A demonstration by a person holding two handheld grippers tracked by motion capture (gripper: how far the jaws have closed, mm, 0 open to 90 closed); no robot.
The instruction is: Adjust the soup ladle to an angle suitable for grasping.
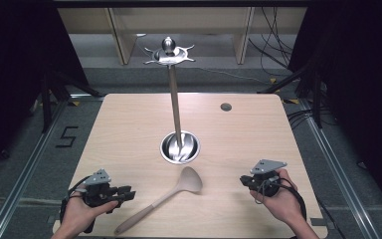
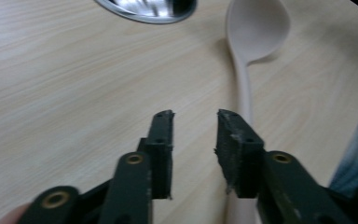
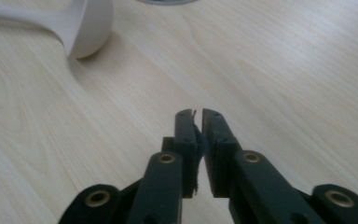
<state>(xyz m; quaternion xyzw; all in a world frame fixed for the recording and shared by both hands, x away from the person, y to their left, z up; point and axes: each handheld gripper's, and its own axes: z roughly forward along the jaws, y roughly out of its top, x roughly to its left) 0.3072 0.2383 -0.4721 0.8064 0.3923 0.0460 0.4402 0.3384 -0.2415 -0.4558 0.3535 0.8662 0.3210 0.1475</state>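
Currently the spoon (image 1: 165,199) lies at 6 o'clock of the bowl (image 1: 179,148), light, rigid, smooth; grip mid-handle with the left gripper (image 2: 195,122), jaws narrowly apart, right gripper (image 3: 196,113) closed.

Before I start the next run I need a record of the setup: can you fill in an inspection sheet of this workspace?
Surface: wooden table, bare grain, dark round plug near the far edge.
Job's things: pale spoon lying flat; steel bowl holding a tall pole stand.
Clutter: nothing seen.
Grippers: left tongs open beside the spoon handle; right tongs shut, empty.
Cables: bundle on the floor, far right.
Surroundings: dark curtains, floor rails.
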